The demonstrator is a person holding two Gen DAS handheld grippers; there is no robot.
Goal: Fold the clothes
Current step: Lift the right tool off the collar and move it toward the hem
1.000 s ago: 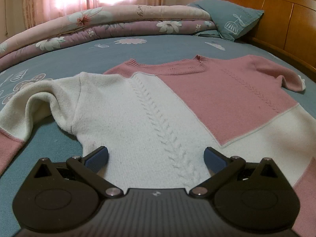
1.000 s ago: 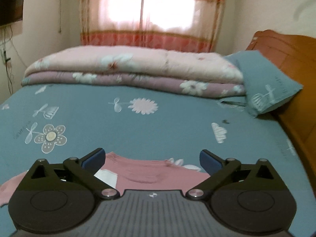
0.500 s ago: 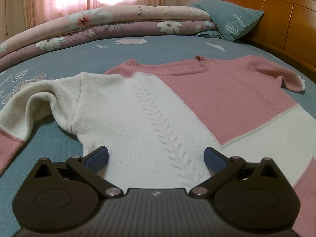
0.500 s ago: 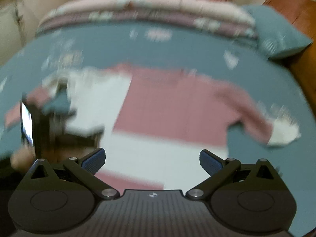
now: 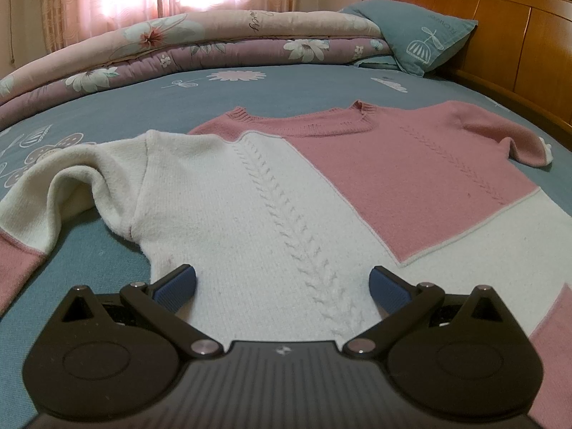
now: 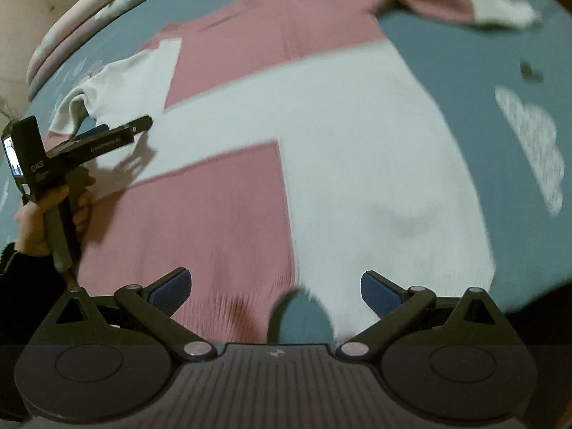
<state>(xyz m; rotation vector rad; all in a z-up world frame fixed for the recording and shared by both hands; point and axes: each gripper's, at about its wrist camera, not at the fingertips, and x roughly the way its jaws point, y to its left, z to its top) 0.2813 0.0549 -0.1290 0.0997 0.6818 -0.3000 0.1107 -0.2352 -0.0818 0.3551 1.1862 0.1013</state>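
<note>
A blue-grey bedsheet printed with white flowers and clouds [image 5: 107, 271] covers a bed with a wooden headboard [image 5: 507, 35]; a folded pink and mauve floral quilt [image 5: 178, 46] and a teal pillow [image 5: 411, 39] lie along its far side, below a curtained window. A pink and cream knitted sweater with cable stitching [image 5: 286, 196] lies spread flat on the sheet, sleeves out. The left gripper [image 5: 282, 286] hovers over its cream side, fingers spread apart and empty. The right gripper [image 6: 275, 291], equally wide, hangs above the hem. The right wrist view is motion-blurred, so the hem's edge is indistinct.
</note>
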